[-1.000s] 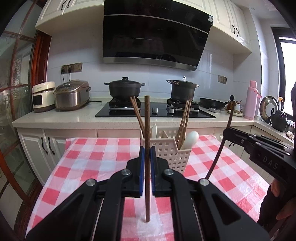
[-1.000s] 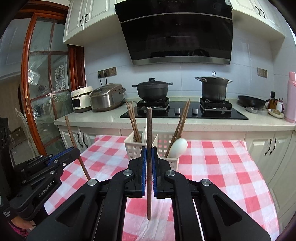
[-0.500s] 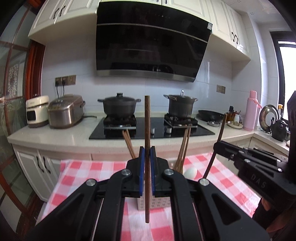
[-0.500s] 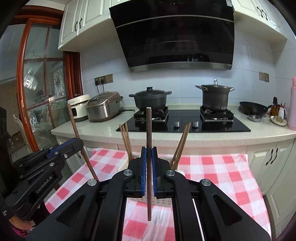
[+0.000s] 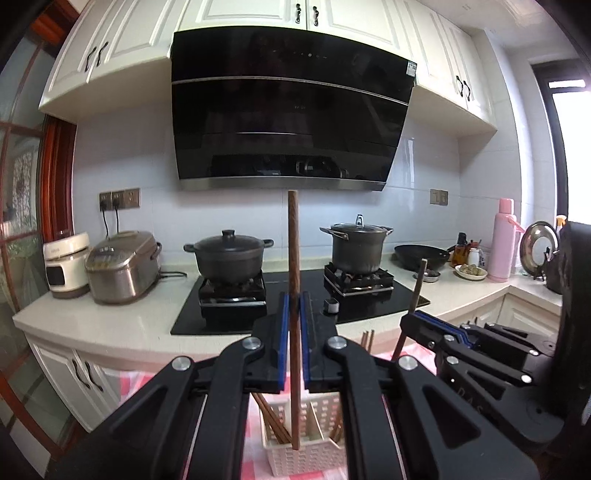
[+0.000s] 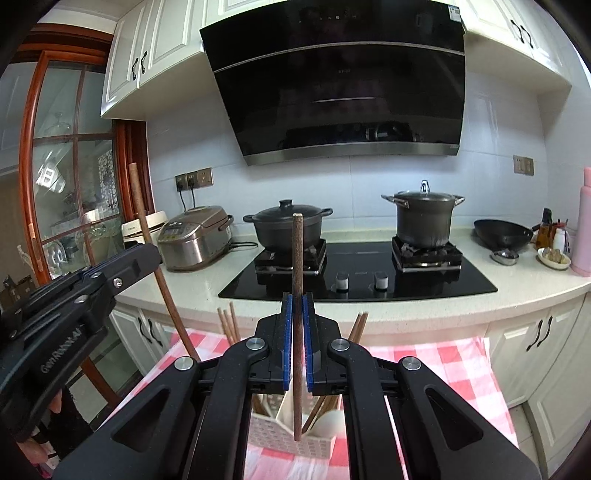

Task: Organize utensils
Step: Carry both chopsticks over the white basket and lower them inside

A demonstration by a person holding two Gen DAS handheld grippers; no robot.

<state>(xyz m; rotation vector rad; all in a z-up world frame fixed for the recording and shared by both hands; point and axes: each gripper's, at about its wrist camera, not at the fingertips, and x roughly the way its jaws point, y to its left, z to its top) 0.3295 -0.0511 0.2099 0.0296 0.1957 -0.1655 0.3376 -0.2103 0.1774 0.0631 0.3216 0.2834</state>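
A kitchen fills both views: white upper cabinets (image 5: pixel 258 22), a slanted black hood (image 5: pixel 291 125), and a pale tiled wall with sockets (image 5: pixel 120 199). Along the back runs a light stone worktop (image 5: pixel 110 317) with a black glass hob (image 5: pixel 295 295) set into it. On the hob stand 2 lidded pots, a low dark pot (image 5: pixel 229 258) on the left burner and a taller steel pot (image 5: pixel 356 245) on the right. Left of the hob sit a steel rice cooker (image 5: pixel 123 266) and a small white cooker (image 5: pixel 66 264); to the right lie a black wok (image 5: pixel 421 254), a small dish (image 5: pixel 471 271) and a pink flask (image 5: pixel 501 240). A red-framed glass door (image 6: pixel 62 177) closes the left side. In front, lower down, a table under a red-and-white checked cloth (image 6: pixel 424 369) carries a white slotted basket (image 5: pixel 306 450) with divided compartments; brown chopsticks (image 5: pixel 271 417) lean in its left and right sections and a white spoon (image 6: pixel 328 421) rests in one. The left gripper (image 5: pixel 294 343) is clenched on 1 upright chopstick (image 5: pixel 293 258), whose lower tip hangs over the basket. The right gripper (image 6: pixel 297 343) likewise clamps 1 vertical chopstick (image 6: pixel 297 258) above the basket. Each gripper shows at the edge of the other's view.
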